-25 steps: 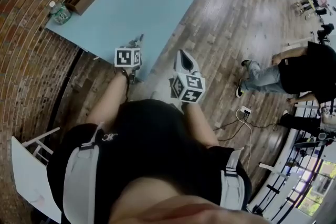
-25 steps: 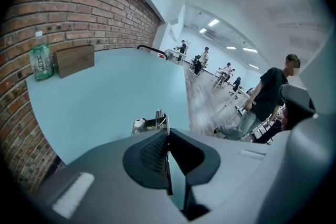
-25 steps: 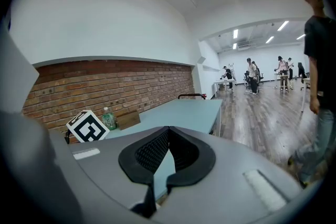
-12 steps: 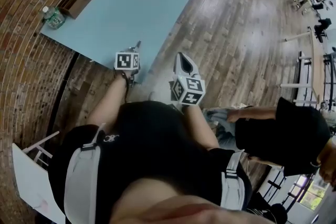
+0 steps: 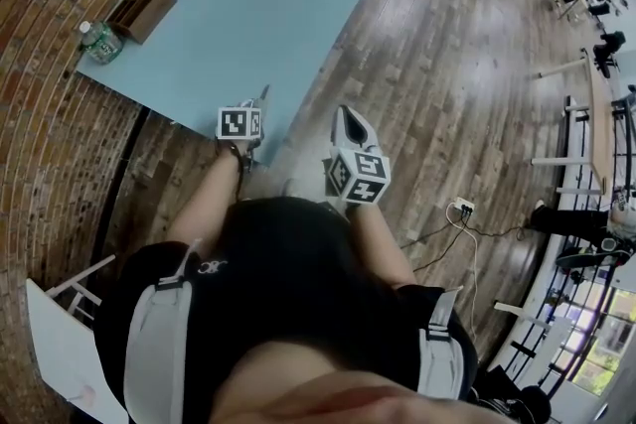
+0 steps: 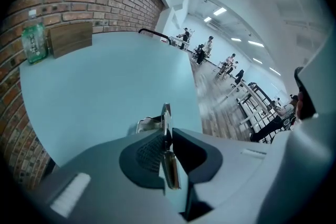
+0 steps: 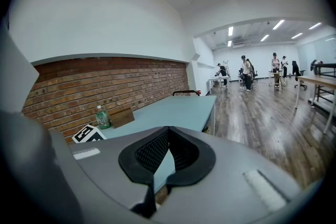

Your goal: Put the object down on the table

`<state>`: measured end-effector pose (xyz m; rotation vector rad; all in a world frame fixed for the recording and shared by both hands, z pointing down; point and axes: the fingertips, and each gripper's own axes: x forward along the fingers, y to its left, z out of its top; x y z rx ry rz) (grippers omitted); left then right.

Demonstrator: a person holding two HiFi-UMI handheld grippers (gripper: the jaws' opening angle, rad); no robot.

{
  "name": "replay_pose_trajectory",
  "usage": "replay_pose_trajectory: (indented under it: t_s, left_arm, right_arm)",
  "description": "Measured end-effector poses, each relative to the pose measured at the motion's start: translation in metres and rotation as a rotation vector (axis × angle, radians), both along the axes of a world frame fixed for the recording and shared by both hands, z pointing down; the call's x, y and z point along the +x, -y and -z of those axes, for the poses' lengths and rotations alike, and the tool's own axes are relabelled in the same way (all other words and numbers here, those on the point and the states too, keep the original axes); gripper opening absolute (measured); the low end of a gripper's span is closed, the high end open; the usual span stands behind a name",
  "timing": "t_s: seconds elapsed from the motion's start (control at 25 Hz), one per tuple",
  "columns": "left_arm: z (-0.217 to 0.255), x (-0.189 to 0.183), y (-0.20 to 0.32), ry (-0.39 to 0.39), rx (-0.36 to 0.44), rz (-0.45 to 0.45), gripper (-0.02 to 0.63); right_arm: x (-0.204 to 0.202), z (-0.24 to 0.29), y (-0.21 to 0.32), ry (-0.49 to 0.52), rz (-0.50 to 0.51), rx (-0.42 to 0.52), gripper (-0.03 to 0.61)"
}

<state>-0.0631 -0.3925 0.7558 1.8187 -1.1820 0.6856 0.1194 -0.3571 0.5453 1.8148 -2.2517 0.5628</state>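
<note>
My left gripper hovers over the near corner of the light blue table. A thin metal object with a small loop at its side stands edge-on between the pads, its tip poking out past them over the table top. The jaws are opening, and the pads still touch the metal on both sides. My right gripper hangs off the table's corner above the wood floor. Its tips meet with nothing between them.
A green-labelled water bottle and a brown wooden box stand at the table's far left by the brick wall. A power strip with cables lies on the floor at the right. People stand far down the hall.
A person who crossed the floor at the right has left the view. Both grippers stay almost where they were at the table's corner.
</note>
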Motion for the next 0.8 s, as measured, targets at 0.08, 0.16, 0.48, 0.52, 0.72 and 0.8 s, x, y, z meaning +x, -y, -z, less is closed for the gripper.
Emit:
replay_pose_trajectory:
  t_s: [0.08,0.16,0.48,0.52,0.72,0.8]
  left_arm:
    - [-0.008,-0.003,-0.004,0.023,-0.030,-0.008,0.071]
    - [-0.014,-0.007,-0.009,0.042,-0.043,-0.012,0.113]
    - [0.002,-0.003,-0.003,0.027,0.051,-0.038,0.167]
    - [0.007,-0.003,-0.001,0.025,0.069,-0.038,0.176]
    - [0.030,-0.016,0.009,0.057,0.144,0.010,0.184]
    - [0.044,-0.026,0.015,0.069,0.191,0.047,0.184]
  right_arm:
    - [0.001,0.001,0.000,0.000,-0.004,0.002,0.015]
    - [0.002,0.001,0.000,-0.001,-0.008,0.003,0.015]
    - [0.000,0.001,-0.004,0.001,0.003,0.002,0.015]
    - [0.000,0.001,-0.004,0.006,0.004,0.002,0.015]
    - [0.001,0.003,-0.005,0.025,0.006,0.005,0.015]
    - [-0.001,0.003,-0.004,0.029,0.010,0.009,0.015]
